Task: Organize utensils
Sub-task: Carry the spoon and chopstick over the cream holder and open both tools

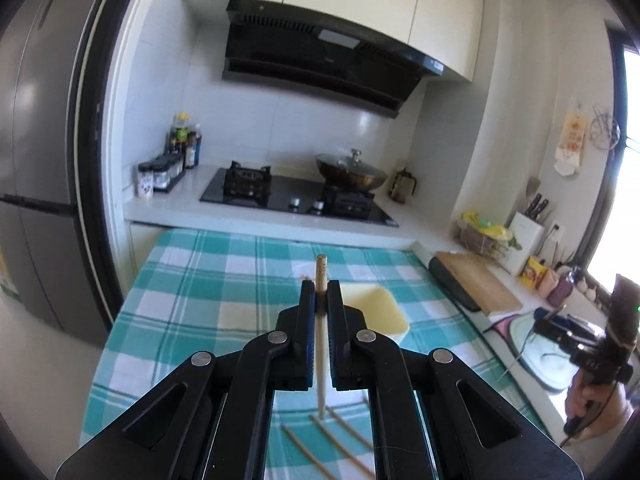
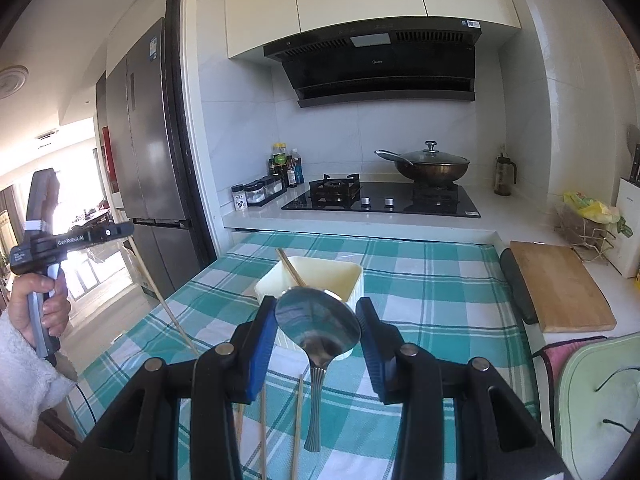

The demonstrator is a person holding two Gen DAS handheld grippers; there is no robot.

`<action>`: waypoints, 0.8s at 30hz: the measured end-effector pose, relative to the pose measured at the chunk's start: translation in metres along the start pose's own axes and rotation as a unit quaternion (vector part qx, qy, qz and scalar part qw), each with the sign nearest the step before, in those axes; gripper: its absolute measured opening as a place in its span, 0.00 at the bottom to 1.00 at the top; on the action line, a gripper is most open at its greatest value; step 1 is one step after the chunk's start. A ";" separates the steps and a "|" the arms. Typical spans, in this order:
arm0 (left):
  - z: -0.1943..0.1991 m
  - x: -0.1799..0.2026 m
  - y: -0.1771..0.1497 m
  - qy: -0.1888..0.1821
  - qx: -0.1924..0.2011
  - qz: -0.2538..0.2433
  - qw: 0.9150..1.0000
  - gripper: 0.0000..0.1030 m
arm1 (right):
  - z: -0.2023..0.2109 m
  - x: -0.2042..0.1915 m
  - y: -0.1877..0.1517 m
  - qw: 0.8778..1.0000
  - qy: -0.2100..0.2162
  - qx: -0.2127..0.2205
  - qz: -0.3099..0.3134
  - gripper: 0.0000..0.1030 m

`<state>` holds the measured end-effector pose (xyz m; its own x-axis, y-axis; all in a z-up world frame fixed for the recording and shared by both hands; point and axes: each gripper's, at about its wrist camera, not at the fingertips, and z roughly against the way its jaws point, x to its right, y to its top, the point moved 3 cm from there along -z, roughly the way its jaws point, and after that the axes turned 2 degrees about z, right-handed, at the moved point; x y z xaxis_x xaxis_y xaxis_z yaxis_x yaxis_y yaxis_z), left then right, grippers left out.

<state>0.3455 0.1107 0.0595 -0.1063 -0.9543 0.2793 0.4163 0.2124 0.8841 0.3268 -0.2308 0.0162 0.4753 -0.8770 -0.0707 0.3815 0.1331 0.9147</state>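
My left gripper (image 1: 321, 292) is shut on a pale wooden chopstick (image 1: 321, 320) that stands nearly upright between the jaws, above the checked tablecloth (image 1: 208, 280). A cream rectangular container (image 1: 380, 312) sits just beyond it; in the right wrist view the container (image 2: 320, 280) holds one chopstick (image 2: 290, 266). My right gripper (image 2: 318, 320) holds a metal spoon (image 2: 318, 328) by its bowl, handle hanging down, in front of the container. Several chopsticks (image 1: 332, 440) lie on the cloth below. The left gripper with its chopstick (image 2: 160, 292) shows at left.
A wooden cutting board (image 2: 560, 288) lies right of the table. Behind stand a gas hob (image 2: 380, 200) with a lidded wok (image 2: 432, 164), spice jars (image 2: 260, 192) and a fridge (image 2: 148, 140). A green cushion (image 2: 600, 400) is at lower right.
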 end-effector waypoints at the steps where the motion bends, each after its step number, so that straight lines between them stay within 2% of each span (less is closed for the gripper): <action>1: -0.001 0.003 0.012 0.000 0.014 0.002 1.000 0.03 | -0.007 0.001 0.010 1.000 0.001 0.000 0.001 0.39; 6: -0.019 0.020 0.061 0.003 0.074 0.004 0.997 0.03 | -0.036 -0.001 0.063 0.999 -0.008 0.036 0.009 0.39; 11: -0.066 0.031 0.067 0.013 0.080 0.001 0.997 0.03 | -0.069 -0.004 0.104 0.996 -0.012 0.090 0.009 0.39; 14: -0.103 0.031 0.054 0.019 0.044 0.000 0.999 0.03 | -0.097 -0.005 0.111 0.994 -0.017 0.106 0.015 0.39; 16: -0.127 0.030 0.041 0.023 0.010 0.001 1.000 0.03 | -0.121 -0.003 0.106 0.996 -0.018 0.088 0.015 0.39; 19: -0.166 0.025 0.016 0.029 -0.060 0.003 0.998 0.03 | -0.160 0.005 0.090 0.999 -0.015 0.033 0.000 0.39; 21: -0.192 0.020 -0.003 0.026 -0.109 0.005 0.994 0.03 | -0.186 0.012 0.074 1.000 -0.007 -0.013 -0.014 0.39; 24: -0.213 0.019 -0.027 0.028 -0.147 0.002 0.989 0.03 | -0.215 0.021 0.050 0.997 -0.007 -0.068 -0.028 0.39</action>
<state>0.5250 0.0422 -0.0386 -0.0573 -0.9653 0.2548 0.6623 0.1542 0.7332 0.5264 -0.1436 -0.0248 0.4393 -0.8912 -0.1135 0.5119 0.1445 0.8468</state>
